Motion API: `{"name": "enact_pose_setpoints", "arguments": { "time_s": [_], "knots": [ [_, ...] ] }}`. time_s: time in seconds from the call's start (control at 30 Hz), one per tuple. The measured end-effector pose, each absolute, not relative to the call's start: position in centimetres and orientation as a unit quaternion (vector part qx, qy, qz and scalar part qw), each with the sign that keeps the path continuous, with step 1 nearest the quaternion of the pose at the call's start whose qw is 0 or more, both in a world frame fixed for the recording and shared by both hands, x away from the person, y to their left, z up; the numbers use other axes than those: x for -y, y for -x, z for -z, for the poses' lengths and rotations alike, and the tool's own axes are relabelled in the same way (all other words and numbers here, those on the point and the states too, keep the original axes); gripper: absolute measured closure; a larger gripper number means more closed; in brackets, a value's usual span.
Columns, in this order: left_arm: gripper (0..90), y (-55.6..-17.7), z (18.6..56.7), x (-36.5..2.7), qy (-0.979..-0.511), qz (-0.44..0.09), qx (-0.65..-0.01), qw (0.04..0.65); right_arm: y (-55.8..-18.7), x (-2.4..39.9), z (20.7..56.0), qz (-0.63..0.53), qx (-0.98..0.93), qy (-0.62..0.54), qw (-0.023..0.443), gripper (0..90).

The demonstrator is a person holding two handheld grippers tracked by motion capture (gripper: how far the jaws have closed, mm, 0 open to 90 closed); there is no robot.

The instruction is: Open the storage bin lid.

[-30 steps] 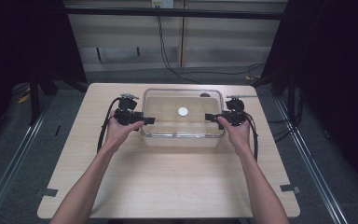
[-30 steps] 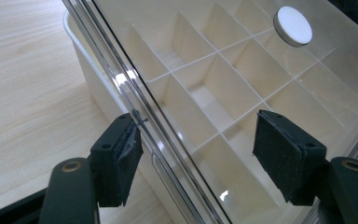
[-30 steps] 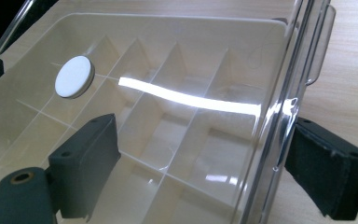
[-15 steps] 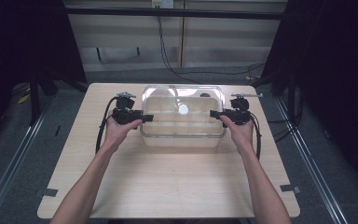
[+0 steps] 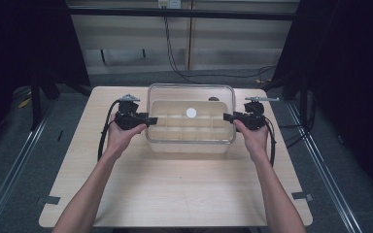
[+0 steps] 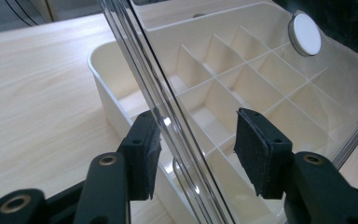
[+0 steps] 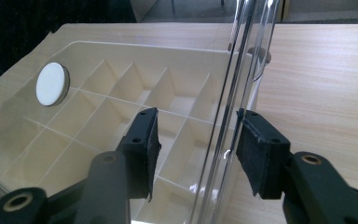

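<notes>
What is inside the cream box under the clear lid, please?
The cream box holds a grid of dividers, and the compartments in view look empty. The clear lid with its white knob hangs above it. Cells nearest both grippers are partly hidden.

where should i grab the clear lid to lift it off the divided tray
Grip the clear lid by its two short end rims, one gripper from each side, fingers straddling the thin edge. It is wide, flat and tilted over the divided tray, so opposite ends balance it. The left gripper and right gripper already bracket those rims.
</notes>
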State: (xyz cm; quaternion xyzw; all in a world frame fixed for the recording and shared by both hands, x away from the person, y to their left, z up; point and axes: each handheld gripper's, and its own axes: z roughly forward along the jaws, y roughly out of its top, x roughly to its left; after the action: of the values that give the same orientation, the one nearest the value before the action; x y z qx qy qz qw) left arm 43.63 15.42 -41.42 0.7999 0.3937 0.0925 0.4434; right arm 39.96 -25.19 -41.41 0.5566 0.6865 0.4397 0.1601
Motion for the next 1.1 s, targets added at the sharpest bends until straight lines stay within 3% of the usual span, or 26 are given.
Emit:
{"name": "enact_pose_setpoints", "arguments": {
  "time_s": [1.1],
  "knots": [
    [70.2, -41.4, 39.7, -17.1, -0.781, -0.108, -0.376, 0.487, -37.4, 27.0, 39.9, -0.507, -0.663, -0.531, 0.147, 69.6]
  ]
}}
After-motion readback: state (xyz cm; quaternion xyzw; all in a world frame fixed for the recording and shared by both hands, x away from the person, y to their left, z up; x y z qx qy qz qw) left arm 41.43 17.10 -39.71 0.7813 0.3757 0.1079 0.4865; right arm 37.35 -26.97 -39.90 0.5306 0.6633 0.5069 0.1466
